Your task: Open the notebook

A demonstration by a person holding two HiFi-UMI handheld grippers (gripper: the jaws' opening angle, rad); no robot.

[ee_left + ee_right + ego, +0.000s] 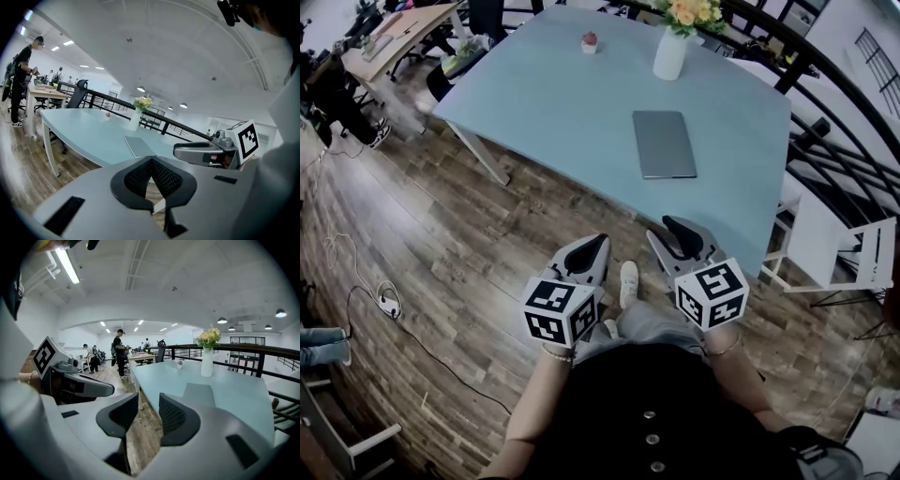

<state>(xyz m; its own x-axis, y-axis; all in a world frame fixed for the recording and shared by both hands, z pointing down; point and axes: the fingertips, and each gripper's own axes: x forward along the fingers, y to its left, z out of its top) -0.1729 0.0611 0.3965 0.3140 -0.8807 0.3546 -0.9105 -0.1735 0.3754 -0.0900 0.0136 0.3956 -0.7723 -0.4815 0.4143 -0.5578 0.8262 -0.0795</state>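
The grey notebook (664, 142) lies closed and flat on the pale blue table (553, 103), near its front right side. Both grippers hang over the wooden floor, short of the table's front edge and apart from the notebook. My left gripper (598, 240) has its pads meeting at the tips with nothing between them (152, 159). My right gripper (675, 225) stands open, and bare floor shows through its gap (149, 411). The notebook (139, 146) shows ahead in the left gripper view, and the notebook (199, 394) ahead and slightly right in the right gripper view.
A white vase of flowers (671, 52) and a small potted plant (590, 41) stand at the table's far side. A black railing (825, 84) runs behind the table. A white chair (839, 248) stands at the right. Desks and people (119, 350) are farther off, and a cable (389, 305) lies on the floor.
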